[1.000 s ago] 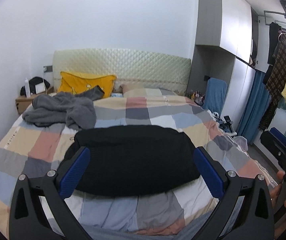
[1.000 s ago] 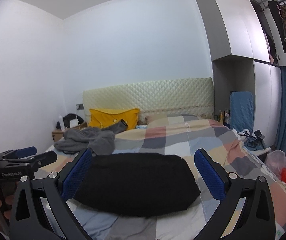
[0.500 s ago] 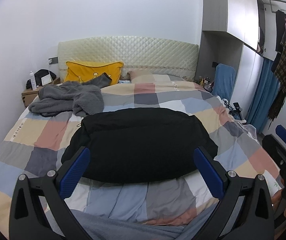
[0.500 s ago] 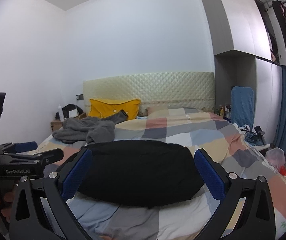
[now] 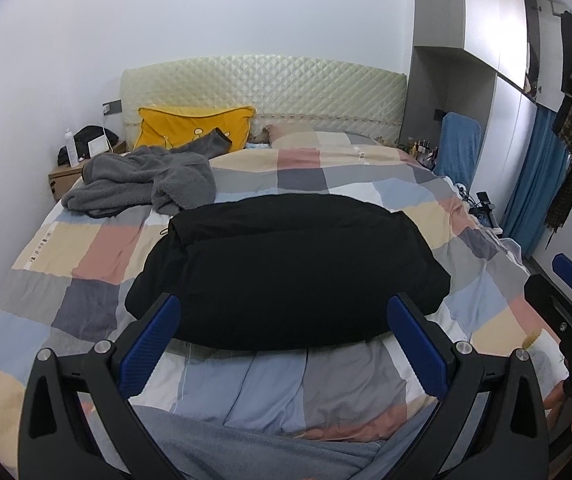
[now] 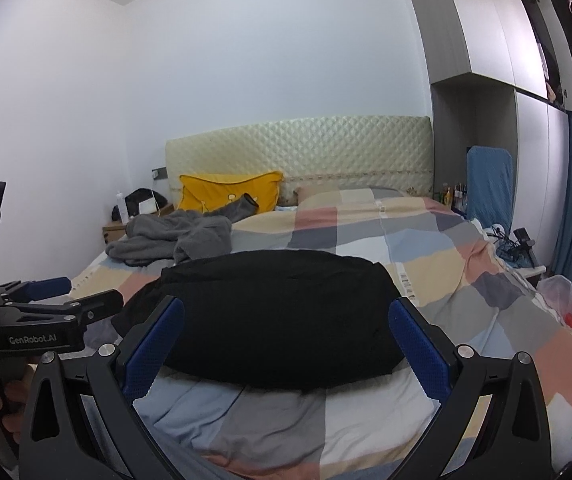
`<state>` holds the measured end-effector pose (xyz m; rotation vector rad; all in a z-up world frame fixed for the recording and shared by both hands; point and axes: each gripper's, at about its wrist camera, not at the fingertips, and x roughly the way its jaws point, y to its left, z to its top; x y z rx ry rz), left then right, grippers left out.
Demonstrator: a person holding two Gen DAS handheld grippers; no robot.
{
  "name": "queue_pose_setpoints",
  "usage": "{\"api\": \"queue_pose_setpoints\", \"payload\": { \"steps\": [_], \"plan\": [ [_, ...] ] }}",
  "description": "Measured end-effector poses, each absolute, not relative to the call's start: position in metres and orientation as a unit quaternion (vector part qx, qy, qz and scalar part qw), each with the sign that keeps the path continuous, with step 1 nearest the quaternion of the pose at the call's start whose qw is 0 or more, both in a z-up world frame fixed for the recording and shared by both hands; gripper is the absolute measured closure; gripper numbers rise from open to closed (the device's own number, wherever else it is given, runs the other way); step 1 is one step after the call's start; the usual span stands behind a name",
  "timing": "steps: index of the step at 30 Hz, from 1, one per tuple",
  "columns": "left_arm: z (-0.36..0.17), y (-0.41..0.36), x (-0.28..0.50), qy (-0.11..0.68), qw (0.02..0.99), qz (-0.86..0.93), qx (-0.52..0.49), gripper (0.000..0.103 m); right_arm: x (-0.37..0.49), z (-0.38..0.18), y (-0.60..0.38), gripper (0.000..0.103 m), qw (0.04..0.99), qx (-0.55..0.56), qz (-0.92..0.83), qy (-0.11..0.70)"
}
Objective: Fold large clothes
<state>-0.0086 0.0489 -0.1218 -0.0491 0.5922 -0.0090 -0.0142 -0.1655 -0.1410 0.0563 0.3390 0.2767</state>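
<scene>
Left wrist view: the left gripper (image 5: 284, 336) hovers with jaws wide and empty over the near edge of the black garment (image 5: 286, 268) — folded, lying mid-bed on the checked quilt (image 5: 86, 252). The right gripper (image 6: 286, 340) likewise gapes, holding nothing.

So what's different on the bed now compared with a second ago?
Only the viewpoint shifted: both hand-held tools drifted slightly, so the bed sits a little differently in each view. Nothing was grabbed or released. The left gripper and right gripper stay open and empty above the folded black garment, which lies where it was, like the grey garment.
</scene>
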Motion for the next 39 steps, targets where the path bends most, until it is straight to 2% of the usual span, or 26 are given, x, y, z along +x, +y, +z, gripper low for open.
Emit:
{"api": "queue_pose_setpoints", "payload": {
  "steps": [13, 39],
  "plan": [
    [-0.141, 0.048, -0.003, 0.326, 0.945, 0.015, -0.030, 0.000, 0.000, -0.158, -0.165, 0.000, 0.969, 0.033, 0.143, 0.199],
    [-0.139, 0.044, -0.008, 0.313, 0.949, 0.030, -0.027, 0.000, 0.009, -0.166, -0.163, 0.000, 0.967, 0.021, 0.135, 0.213]
  ]
}}
